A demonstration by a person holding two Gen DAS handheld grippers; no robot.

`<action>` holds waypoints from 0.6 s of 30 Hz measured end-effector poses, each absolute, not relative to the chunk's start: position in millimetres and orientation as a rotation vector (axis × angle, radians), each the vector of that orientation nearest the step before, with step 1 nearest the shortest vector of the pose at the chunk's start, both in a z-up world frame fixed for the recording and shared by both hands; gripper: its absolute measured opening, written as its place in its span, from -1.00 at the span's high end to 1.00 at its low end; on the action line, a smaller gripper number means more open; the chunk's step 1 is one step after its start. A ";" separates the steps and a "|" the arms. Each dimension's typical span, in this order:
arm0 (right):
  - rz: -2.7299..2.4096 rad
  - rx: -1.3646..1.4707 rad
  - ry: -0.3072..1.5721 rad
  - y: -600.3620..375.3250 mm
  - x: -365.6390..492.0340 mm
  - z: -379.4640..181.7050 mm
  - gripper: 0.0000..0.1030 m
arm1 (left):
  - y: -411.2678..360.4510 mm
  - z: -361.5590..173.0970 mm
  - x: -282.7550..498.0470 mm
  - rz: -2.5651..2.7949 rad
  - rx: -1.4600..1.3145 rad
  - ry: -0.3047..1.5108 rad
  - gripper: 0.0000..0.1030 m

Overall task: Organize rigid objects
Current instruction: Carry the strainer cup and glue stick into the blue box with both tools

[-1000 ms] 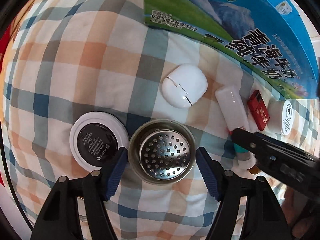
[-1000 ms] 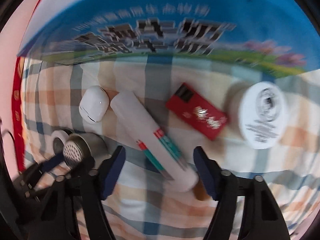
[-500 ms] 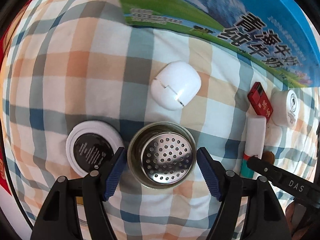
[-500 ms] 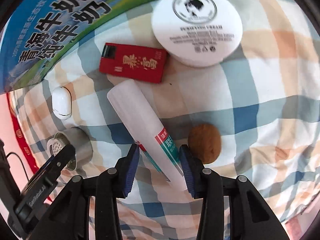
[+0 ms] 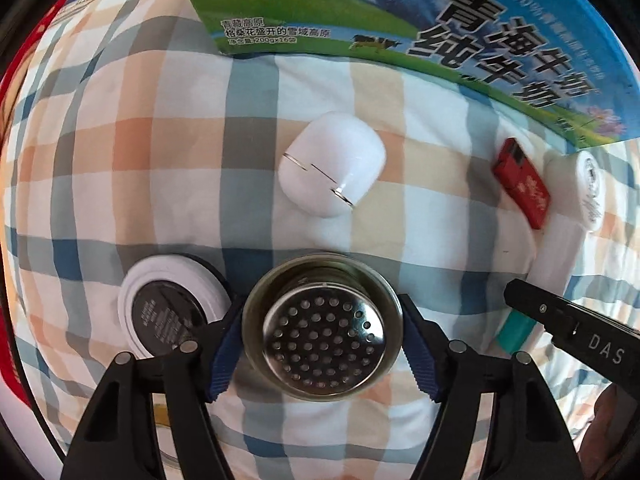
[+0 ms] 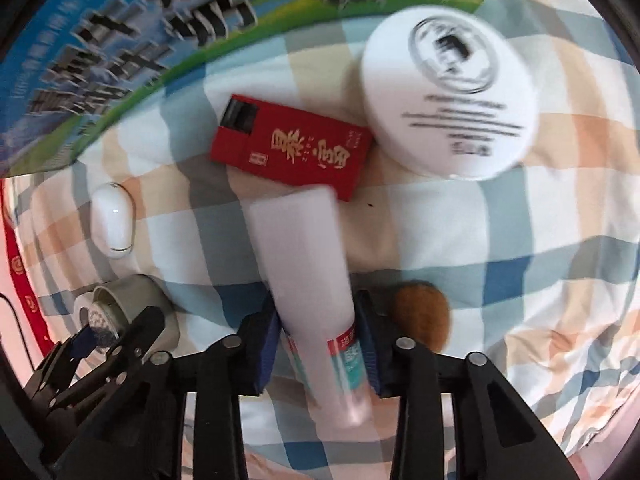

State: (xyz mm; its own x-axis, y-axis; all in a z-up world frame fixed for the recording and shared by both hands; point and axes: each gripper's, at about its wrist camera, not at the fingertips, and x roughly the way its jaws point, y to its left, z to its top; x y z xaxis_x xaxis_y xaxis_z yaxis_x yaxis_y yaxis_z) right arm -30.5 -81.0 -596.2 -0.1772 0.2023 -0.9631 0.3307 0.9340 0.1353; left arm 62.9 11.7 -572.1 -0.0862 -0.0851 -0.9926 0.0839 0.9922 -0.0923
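Note:
In the left wrist view my left gripper (image 5: 322, 344) is shut on a steel perforated cup (image 5: 322, 326), its pads against the rim on both sides. In the right wrist view my right gripper (image 6: 318, 336) is shut on a white tube (image 6: 304, 264) with red and green print, which points away from me. A red box (image 6: 292, 148) and a white round jar (image 6: 448, 96) lie just beyond the tube. A white earbud case (image 5: 332, 164) lies beyond the steel cup. A white disc with a black centre (image 5: 170, 312) lies left of the cup.
Everything rests on a checked cloth (image 5: 120, 152). A blue and green milk carton (image 5: 460, 20) stands along the far side. A brown nut-like object (image 6: 422, 316) lies right of the tube. The other gripper's black finger (image 5: 568, 320) shows at the right.
My right gripper has closed on the white tube and turned it to point away. My left gripper has tightened on the steel cup, which stays in place.

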 end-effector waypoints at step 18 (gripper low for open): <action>-0.045 0.403 1.542 -132.1 -27.9 -484.5 0.33 | 12.5 -494.2 26.4 -0.233 -0.024 1.506 -0.34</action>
State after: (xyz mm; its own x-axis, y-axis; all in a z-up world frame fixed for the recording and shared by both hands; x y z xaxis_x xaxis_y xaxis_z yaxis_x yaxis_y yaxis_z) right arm -27.9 -132.1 -484.5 0.0416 0.2221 -0.9741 0.2786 0.9337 0.2248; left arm 26.4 12.5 -494.2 0.0465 -0.1679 -0.9847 0.1377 0.9774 -0.1602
